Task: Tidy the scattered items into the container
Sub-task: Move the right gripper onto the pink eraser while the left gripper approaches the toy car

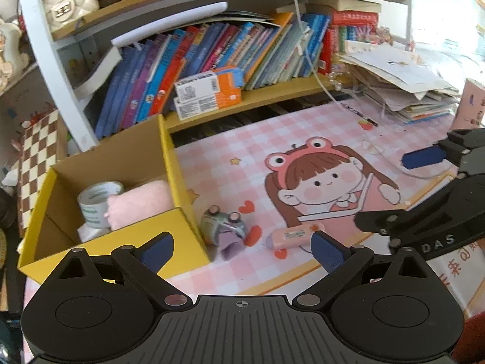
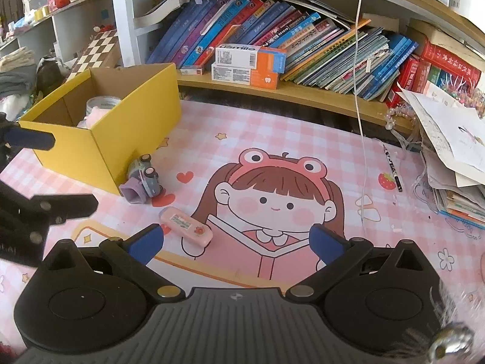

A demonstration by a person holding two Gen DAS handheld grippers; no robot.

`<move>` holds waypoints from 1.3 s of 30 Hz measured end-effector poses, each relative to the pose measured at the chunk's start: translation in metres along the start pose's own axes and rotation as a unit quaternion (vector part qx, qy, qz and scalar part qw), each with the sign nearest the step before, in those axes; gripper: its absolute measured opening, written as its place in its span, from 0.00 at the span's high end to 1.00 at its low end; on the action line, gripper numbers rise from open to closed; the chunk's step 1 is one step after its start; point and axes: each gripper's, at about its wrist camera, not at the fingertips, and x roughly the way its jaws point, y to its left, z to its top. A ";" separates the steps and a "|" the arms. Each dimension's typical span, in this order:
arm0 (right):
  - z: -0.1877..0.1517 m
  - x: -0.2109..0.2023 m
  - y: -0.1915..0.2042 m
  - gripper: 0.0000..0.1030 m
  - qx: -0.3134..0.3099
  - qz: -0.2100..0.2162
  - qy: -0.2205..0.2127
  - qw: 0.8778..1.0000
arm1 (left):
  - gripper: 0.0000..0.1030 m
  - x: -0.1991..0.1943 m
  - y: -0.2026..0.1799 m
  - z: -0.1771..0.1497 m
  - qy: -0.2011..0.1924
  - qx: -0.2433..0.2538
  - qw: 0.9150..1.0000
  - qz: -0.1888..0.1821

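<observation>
A yellow cardboard box (image 1: 185, 230) (image 2: 130, 124) stands on the left of the pink mat and holds a tape roll (image 1: 97, 200) and a pink cloth (image 1: 139, 203). A small toy car (image 1: 224, 227) (image 2: 144, 177) lies against the box's right side. A pink eraser case (image 1: 295, 234) (image 2: 186, 223) lies on the mat to its right. My left gripper (image 1: 242, 251) is open and empty above the mat, near the car and case. My right gripper (image 2: 236, 242) is open and empty, just right of the case. Each gripper shows at the edge of the other's view.
A bookshelf with leaning books (image 2: 272, 36) and toothpaste boxes (image 2: 248, 66) runs along the back. A paper stack (image 2: 454, 151) sits at the right. A pencil (image 2: 392, 166) and a white cable (image 2: 363, 151) lie on the mat. A checkered board (image 1: 36, 157) stands left of the box.
</observation>
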 end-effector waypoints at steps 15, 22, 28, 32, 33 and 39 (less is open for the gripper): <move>0.002 0.021 -0.005 0.00 0.005 0.003 0.020 1.000 | 0.04 0.020 -0.007 -0.001 0.011 0.035 0.999 -0.019; 0.002 0.032 -0.006 0.00 0.002 0.013 0.030 0.999 | 0.06 0.027 -0.016 -0.003 0.009 0.075 0.997 -0.037; 0.003 0.039 -0.006 0.01 0.000 0.016 0.037 0.999 | 0.06 0.034 -0.021 -0.005 0.014 0.099 0.994 -0.052; 0.003 0.044 -0.006 0.01 0.001 0.020 0.043 0.999 | 0.06 0.040 -0.023 -0.007 0.023 0.115 0.992 -0.050; 0.003 0.045 -0.006 0.01 0.001 0.020 0.044 0.999 | 0.06 0.042 -0.024 -0.008 0.024 0.120 0.991 -0.048; 0.003 0.055 -0.006 0.02 -0.004 0.024 0.056 0.998 | 0.05 0.048 -0.022 -0.008 0.032 0.131 0.990 -0.043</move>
